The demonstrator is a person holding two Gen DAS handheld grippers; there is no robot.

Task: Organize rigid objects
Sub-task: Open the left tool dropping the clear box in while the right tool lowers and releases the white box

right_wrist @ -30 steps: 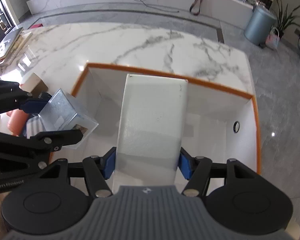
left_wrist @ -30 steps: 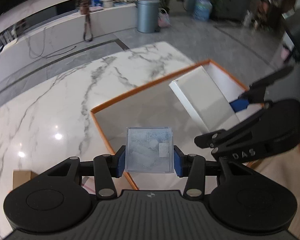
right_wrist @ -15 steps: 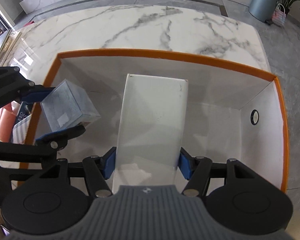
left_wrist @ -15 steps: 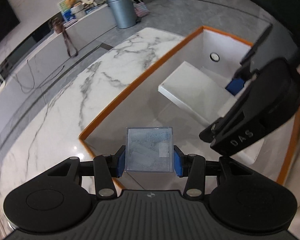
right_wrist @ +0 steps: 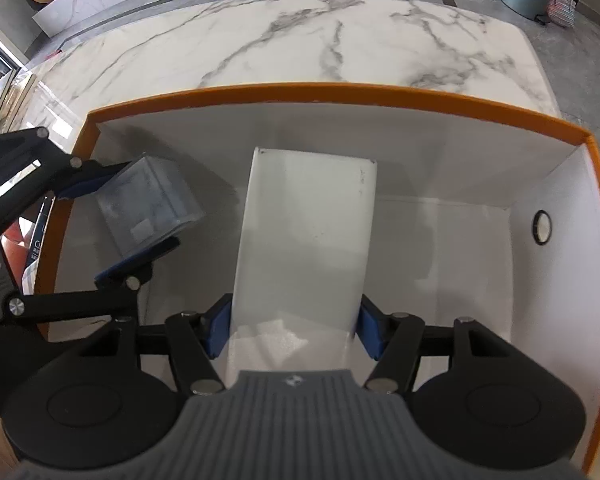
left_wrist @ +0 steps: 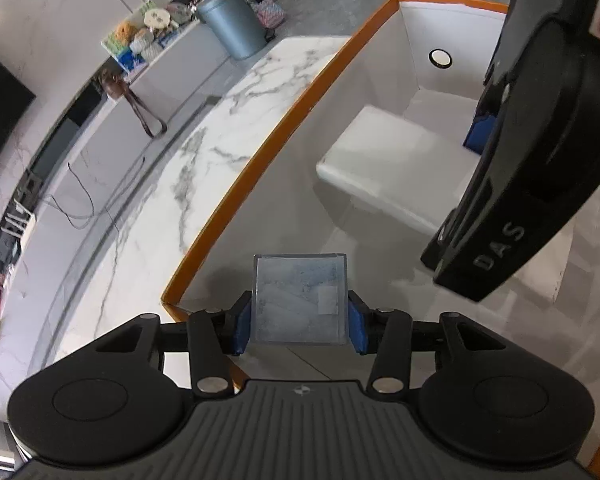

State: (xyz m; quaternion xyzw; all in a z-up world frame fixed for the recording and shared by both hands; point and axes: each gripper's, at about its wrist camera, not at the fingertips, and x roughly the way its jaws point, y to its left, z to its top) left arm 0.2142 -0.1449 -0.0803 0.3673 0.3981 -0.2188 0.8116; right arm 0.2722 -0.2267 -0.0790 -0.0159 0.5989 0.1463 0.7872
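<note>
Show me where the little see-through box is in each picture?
Left wrist view: the clear box sits low in the middle, between the left gripper's blue pads.
Right wrist view: the same clear box is at the left, tilted, inside the orange-rimmed bin.
Shared landmark: the round hole in the bin's white end wall, also seen at the right in the right wrist view.

The right gripper [left_wrist: 480, 128] hides the white box's [left_wrist: 388, 168] near end, its far jaw unseen
</note>
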